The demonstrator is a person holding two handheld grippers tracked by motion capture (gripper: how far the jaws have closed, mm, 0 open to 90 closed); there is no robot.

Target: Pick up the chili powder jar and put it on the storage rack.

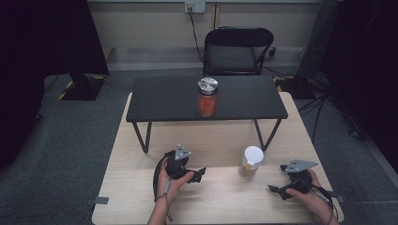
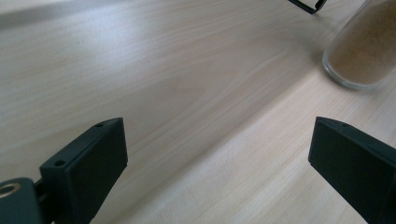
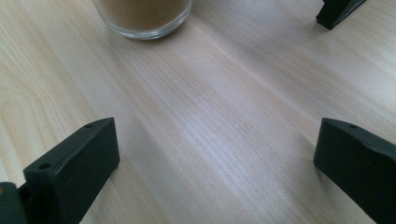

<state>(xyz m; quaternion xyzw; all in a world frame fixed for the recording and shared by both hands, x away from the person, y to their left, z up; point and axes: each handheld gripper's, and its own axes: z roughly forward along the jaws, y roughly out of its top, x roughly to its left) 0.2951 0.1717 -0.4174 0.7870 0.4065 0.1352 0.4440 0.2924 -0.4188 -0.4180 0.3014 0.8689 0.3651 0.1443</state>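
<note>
A glass jar of tan powder point(image 1: 251, 162) with a white lid stands on the pale wooden table point(image 1: 216, 197), between the two grippers. My left gripper point(image 1: 201, 172) rests to its left, jaws wide apart and empty, pointing toward the jar point(image 2: 364, 51). My right gripper point(image 1: 274, 190) lies to the jar's right, also open and empty, with the jar's base point(image 3: 142, 18) ahead of it. A second jar with orange contents point(image 1: 207, 97) and a metal lid stands on the small black table point(image 1: 164, 101) farther back.
The black table's legs point(image 1: 141, 137) rest on the wooden top. A black chair point(image 1: 237, 49) stands behind it. Grey carpet surrounds the table, with cables at the right point(image 1: 324, 101).
</note>
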